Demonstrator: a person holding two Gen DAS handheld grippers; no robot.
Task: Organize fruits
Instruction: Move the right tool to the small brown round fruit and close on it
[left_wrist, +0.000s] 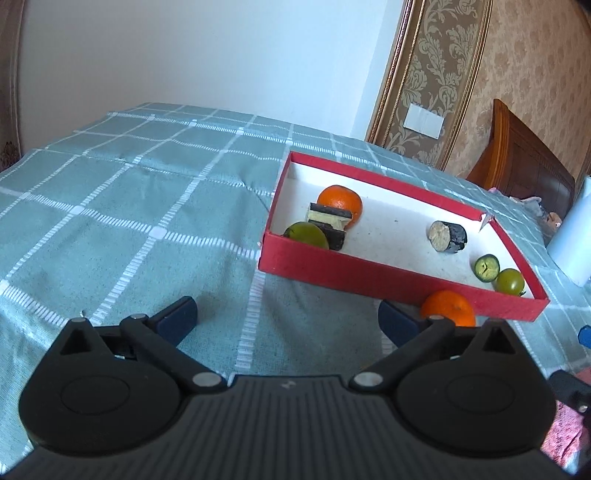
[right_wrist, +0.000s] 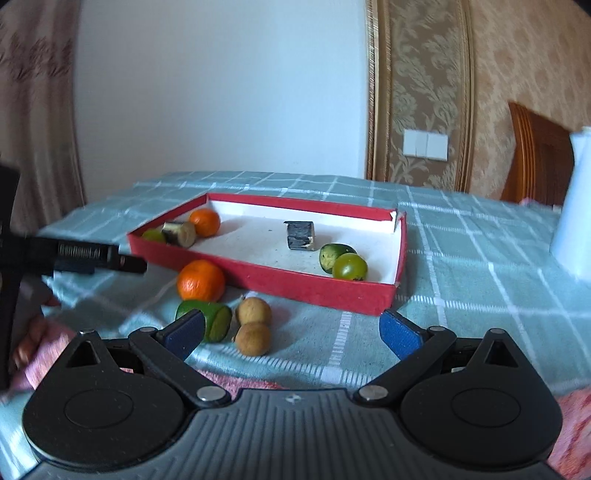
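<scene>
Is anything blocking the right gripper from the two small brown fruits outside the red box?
Nothing visible does. The right gripper is open, and the brown fruits lie on bare cloth just ahead, beside the cut green piece.

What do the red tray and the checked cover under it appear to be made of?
The shallow red tray looks like matte paper-covered cardboard, probably a box lid: thin straight walls, a white inside and a corner torn open to white board. The teal checked cover looks like woven cloth: it creases softly and its white lines break into stitch-like dashes.
</scene>
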